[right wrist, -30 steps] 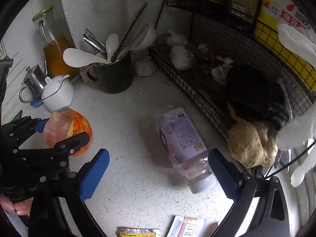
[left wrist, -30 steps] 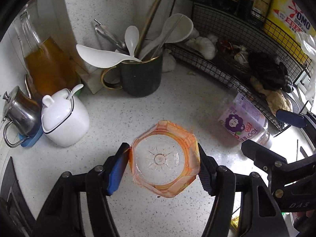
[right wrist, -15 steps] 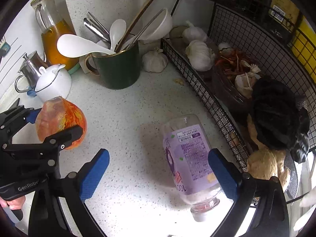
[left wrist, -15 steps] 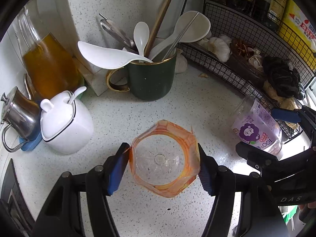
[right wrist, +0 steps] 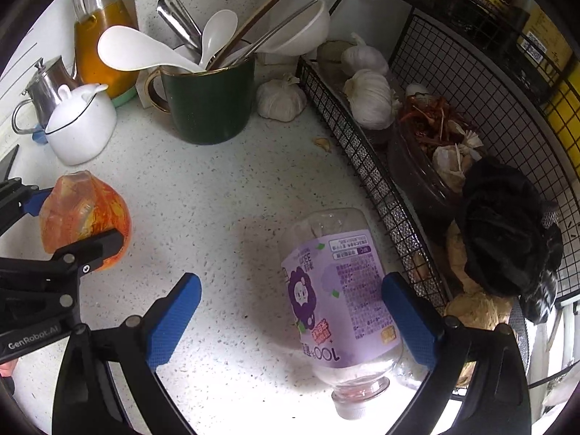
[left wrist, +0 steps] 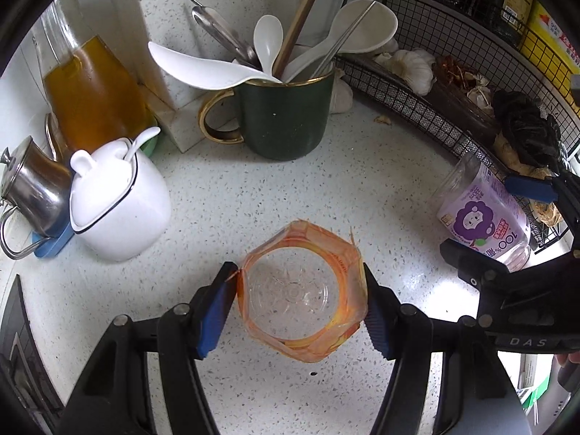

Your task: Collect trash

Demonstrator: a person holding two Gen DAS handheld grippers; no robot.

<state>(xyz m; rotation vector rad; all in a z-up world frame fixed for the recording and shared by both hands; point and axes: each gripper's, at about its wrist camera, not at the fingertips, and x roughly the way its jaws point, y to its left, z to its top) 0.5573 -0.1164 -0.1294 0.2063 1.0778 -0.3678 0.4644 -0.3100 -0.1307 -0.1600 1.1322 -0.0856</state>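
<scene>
My left gripper (left wrist: pixel 301 290) is shut on a crushed clear bottle with an orange label (left wrist: pixel 302 291), bottom end facing the camera, held over the white speckled counter (left wrist: pixel 253 199). It also shows in the right wrist view (right wrist: pixel 83 214). An empty clear bottle with a purple label (right wrist: pixel 337 297) lies on its side on the counter, cap toward me. My right gripper (right wrist: pixel 290 311) is open, and the bottle lies between its fingers, close to the right finger. The purple bottle also shows in the left wrist view (left wrist: pixel 482 214).
A dark green mug of utensils (right wrist: pixel 206 105), a white lidded pot (right wrist: pixel 79 123), a steel jug (right wrist: pixel 43 87) and an oil bottle (right wrist: pixel 98 36) stand at the back. A black wire rack (right wrist: pixel 380 181) holding garlic and a black bag runs along the right.
My right gripper has moved forward and down so that the purple bottle now lies between its open fingers. The left gripper has moved forward, still holding the orange bottle.
</scene>
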